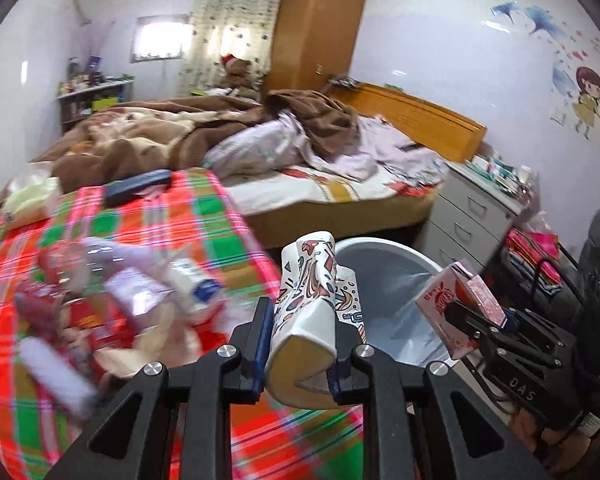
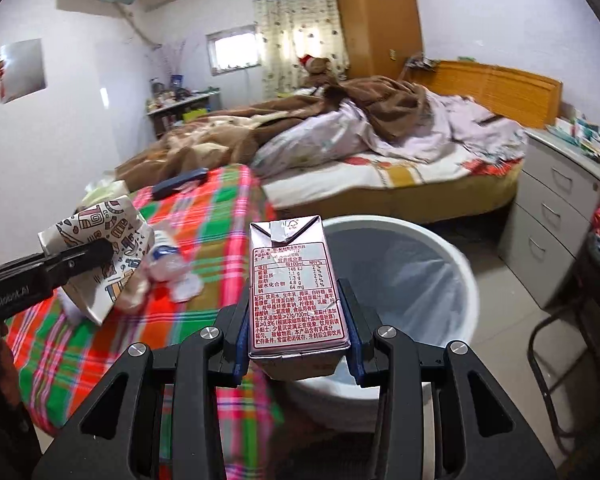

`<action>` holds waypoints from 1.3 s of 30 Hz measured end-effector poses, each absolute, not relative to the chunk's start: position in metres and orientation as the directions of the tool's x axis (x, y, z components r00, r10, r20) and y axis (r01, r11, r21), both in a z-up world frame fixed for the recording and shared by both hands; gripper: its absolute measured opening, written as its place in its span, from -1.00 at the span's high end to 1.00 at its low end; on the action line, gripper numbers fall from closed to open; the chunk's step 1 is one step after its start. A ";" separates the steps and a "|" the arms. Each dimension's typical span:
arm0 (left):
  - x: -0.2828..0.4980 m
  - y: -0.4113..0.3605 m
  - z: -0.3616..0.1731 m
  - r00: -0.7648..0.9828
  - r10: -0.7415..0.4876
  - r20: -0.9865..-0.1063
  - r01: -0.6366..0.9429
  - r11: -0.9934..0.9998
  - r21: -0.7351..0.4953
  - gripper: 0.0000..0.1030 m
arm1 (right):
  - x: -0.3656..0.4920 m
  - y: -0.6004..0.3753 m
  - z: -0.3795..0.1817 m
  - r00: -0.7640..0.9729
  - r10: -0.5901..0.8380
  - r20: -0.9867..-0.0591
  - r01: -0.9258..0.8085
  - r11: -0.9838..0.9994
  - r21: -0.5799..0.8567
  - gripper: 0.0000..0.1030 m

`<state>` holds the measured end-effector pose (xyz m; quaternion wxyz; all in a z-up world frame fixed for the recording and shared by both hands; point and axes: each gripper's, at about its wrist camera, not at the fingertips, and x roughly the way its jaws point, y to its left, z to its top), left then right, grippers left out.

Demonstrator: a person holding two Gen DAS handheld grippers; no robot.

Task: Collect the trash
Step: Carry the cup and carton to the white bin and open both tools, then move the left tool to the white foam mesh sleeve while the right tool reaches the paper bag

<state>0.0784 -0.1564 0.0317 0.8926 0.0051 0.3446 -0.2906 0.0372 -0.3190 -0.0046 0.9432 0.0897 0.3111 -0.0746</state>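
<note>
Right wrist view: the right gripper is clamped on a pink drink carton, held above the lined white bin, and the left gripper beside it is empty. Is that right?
Not quite. The left gripper is not empty: it is shut on a crushed patterned paper cup, as the left wrist view shows. The rest holds: the right gripper clamps the pink drink carton above the lined white bin.

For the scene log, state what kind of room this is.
A lived-in bedroom, most likely in a home: an unmade bed with a wooden headboard, a tall wooden wardrobe, and a white drawer unit beside the bed.
</note>
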 end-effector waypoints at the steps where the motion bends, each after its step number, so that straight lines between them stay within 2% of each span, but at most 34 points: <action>1: 0.080 -0.165 0.029 0.583 -0.521 -0.624 0.534 0.824 -0.189 0.54 | 0.037 -0.324 -0.006 0.791 -0.095 -0.605 0.209 0.971 0.120 0.25; 6: 0.095 -0.206 0.014 0.506 -0.562 -0.654 0.582 0.782 -0.222 0.54 | 0.044 -0.346 -0.021 0.754 -0.138 -0.642 0.265 0.959 0.104 0.25; 11: 0.104 -0.245 -0.002 0.455 -0.558 -0.694 0.625 0.755 -0.197 0.54 | 0.050 -0.362 -0.034 0.713 -0.146 -0.686 0.293 0.951 0.101 0.25; 21: 0.121 -0.272 -0.024 0.422 -0.529 -0.737 0.629 0.756 -0.183 0.51 | 0.054 -0.382 -0.053 0.644 -0.160 -0.748 0.333 0.939 0.086 0.24; 22: 0.122 -0.273 -0.026 0.419 -0.526 -0.741 0.626 0.758 -0.184 0.49 | 0.054 -0.382 -0.054 0.641 -0.156 -0.752 0.333 0.939 0.089 0.24; 24: 0.121 -0.273 -0.028 0.419 -0.524 -0.741 0.623 0.760 -0.185 0.06 | 0.052 -0.385 -0.057 0.636 -0.148 -0.757 0.332 0.938 0.095 0.24; 26: 0.120 -0.271 -0.027 0.414 -0.542 -0.731 0.621 0.756 -0.209 -0.10 | 0.052 -0.386 -0.058 0.633 -0.154 -0.759 0.341 0.935 0.094 0.15; 28: 0.119 -0.269 -0.026 0.418 -0.544 -0.728 0.618 0.757 -0.211 -0.10 | 0.049 -0.387 -0.057 0.638 -0.158 -0.753 0.343 0.934 0.095 -0.27; 39: 0.102 -0.233 -0.004 0.492 -0.528 -0.692 0.569 0.797 -0.203 -0.11 | 0.040 -0.380 -0.043 0.686 -0.168 -0.708 0.346 0.931 0.114 -0.28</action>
